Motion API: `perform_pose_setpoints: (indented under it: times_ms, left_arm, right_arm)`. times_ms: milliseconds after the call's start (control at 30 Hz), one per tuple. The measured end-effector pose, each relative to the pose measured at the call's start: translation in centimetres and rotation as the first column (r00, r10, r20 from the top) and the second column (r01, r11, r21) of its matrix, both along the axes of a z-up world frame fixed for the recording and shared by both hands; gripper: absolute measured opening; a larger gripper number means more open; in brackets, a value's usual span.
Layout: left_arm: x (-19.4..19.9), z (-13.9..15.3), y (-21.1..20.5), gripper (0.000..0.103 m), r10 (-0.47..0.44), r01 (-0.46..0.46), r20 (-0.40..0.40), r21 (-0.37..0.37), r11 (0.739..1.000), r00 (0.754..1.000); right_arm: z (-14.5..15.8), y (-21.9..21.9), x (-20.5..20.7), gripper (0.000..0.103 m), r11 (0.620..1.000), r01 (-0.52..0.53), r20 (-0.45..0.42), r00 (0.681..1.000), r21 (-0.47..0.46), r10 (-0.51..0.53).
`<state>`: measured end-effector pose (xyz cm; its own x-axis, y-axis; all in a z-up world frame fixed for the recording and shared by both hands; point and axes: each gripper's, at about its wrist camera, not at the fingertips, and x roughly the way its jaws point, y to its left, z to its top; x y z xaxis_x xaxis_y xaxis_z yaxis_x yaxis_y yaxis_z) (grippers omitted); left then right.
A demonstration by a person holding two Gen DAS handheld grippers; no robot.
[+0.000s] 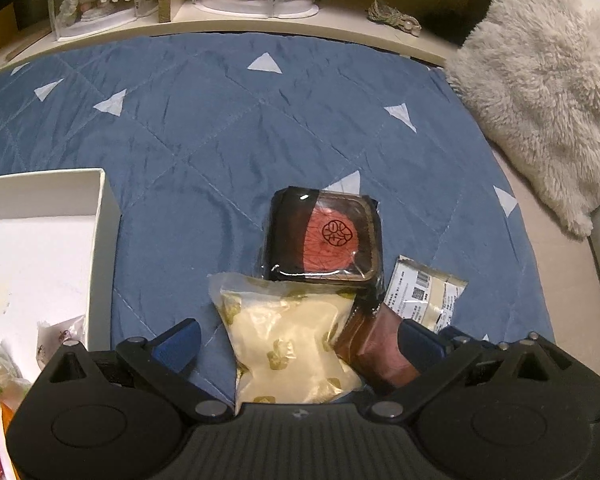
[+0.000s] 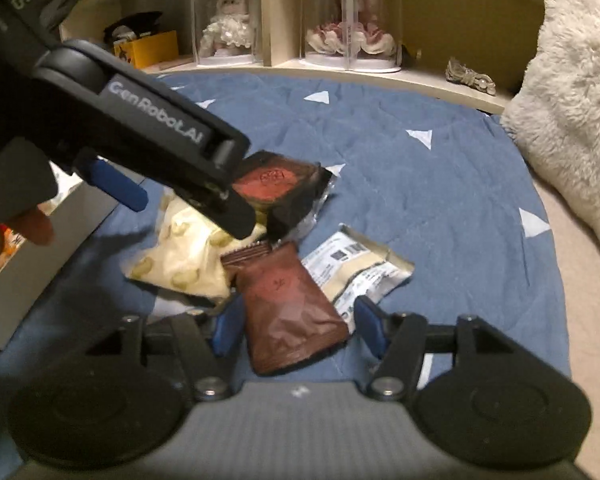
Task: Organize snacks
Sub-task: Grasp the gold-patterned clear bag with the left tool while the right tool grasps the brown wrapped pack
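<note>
Four snacks lie bunched on the blue quilt (image 1: 204, 128): a cream pouch (image 1: 292, 344), a brown pouch (image 2: 292, 304), a dark square pack (image 1: 324, 236) with a red round top, and a white sachet (image 1: 424, 296) with printed labels; the cream pouch overlaps the near edge of the square pack, the brown pouch lies just beside the cream one on its right, and the sachet touches the brown pouch's far right side.

The left gripper (image 1: 300, 340) hovers low over the pile with its fingers spread wide, the cream pouch and part of the brown pouch lying between them, neither pinched; the right gripper (image 2: 296, 320) has its fingers spread too, one on either side of the brown pouch, with a gap showing at each pad (image 2: 224, 328).

A white box (image 1: 96, 240) stands open on the quilt to the left of the pile, with a few wrapped items in its near corner; a fluffy cushion (image 1: 540, 92) rests at the quilt's right edge; a shelf (image 2: 340, 68) behind holds clear cases (image 2: 352, 16) with figurines.
</note>
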<state>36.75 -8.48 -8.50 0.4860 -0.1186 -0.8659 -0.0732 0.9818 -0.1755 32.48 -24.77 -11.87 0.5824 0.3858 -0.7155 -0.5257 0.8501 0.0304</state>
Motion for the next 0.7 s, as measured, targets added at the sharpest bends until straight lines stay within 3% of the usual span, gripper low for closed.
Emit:
perform_pose_setpoints:
  times_ms: [67, 200, 333, 600, 700]
  left_arm:
    - [0.0, -0.1, -0.1, 0.103, -0.003, 0.003, -0.008, -0.006, 1.000, 1.000]
    - [0.1, -0.4, -0.5, 0.103, -0.002, 0.002, -0.016, -0.007, 1.000, 1.000]
    - [-0.1, -0.8, -0.7, 0.103, 0.004, -0.004, -0.021, 0.000, 1.000, 1.000]
    - [-0.2, -1.9, -1.1, 0.101, 0.007, -0.005, -0.031, 0.062, 0.998, 0.999]
    - [-0.1, -2.5, -0.9, 0.091, 0.016, -0.013, -0.043, 0.073, 0.997, 0.999]
  right_arm:
    - [-0.1, 0.3, -0.1, 0.065, 1.000, -0.019, 0.001, 1.000, 0.012, 0.019]
    - [-0.2, 1.3, -0.7, 0.051, 0.994, -0.094, -0.036, 0.995, -0.056, 0.092]
    - [0.5, 0.8, -1.1, 0.045, 0.992, -0.094, -0.095, 0.992, -0.085, 0.086]
    - [1.3, -3.2, -1.2, 0.044, 0.991, 0.082, -0.145, 0.985, -0.106, -0.097]
    - [1.1, -4.8, -1.3, 0.044, 0.982, 0.167, -0.167, 0.969, -0.088, -0.179]
